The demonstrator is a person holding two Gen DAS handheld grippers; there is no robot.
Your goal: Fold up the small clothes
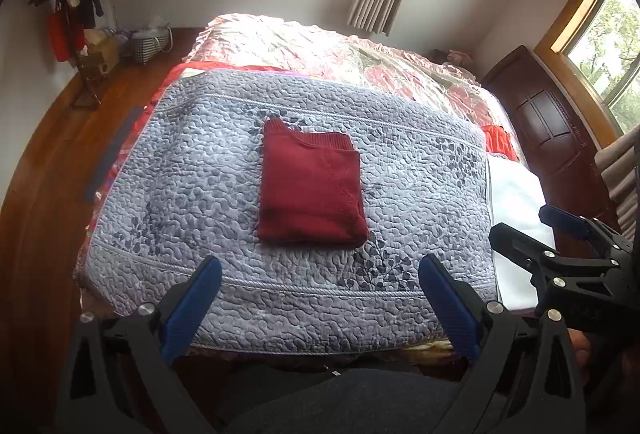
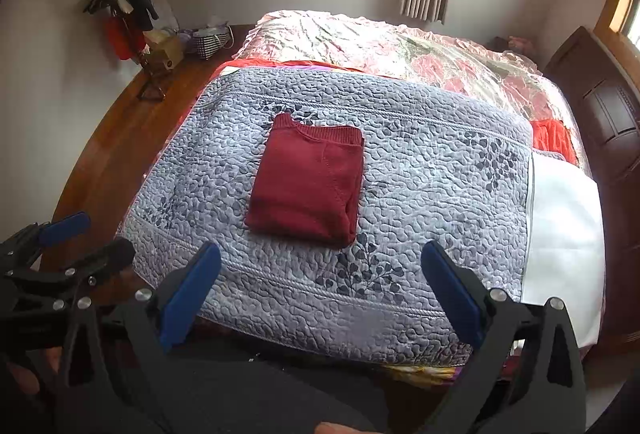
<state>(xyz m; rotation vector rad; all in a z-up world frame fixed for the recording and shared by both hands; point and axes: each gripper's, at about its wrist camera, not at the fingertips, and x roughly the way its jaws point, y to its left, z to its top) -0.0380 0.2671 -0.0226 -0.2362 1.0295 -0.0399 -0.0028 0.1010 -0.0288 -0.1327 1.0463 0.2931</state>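
Lying folded into a neat rectangle, the red sweater sits near the middle of the grey quilt in the left wrist view, its ribbed edge turned toward the far side of the bed. The left gripper hangs over the quilt's near edge, short of the sweater, its blue-padded fingers spread wide apart with nothing between them. To the right of the sweater, past the quilt's edge, a white cloth lies on the bed, and the right gripper shows above it from the side, its fingers likewise parted and empty. Beyond the quilt a shiny red floral bedspread covers the far part of the bed, and a coat stand with dark and red garments stands by the wall, well to the left of the sweater.

From the right wrist view, the sweater rests flat on the quilt (again roughly central, a little left of the middle). The right gripper hovers at the quilt's near edge, its fingers open wide and clear of the sweater. The left gripper appears left of the quilt, its fingers apart, holding nothing. The white cloth lies just beside the quilt's right edge, and a dark wooden cabinet stands beyond it.
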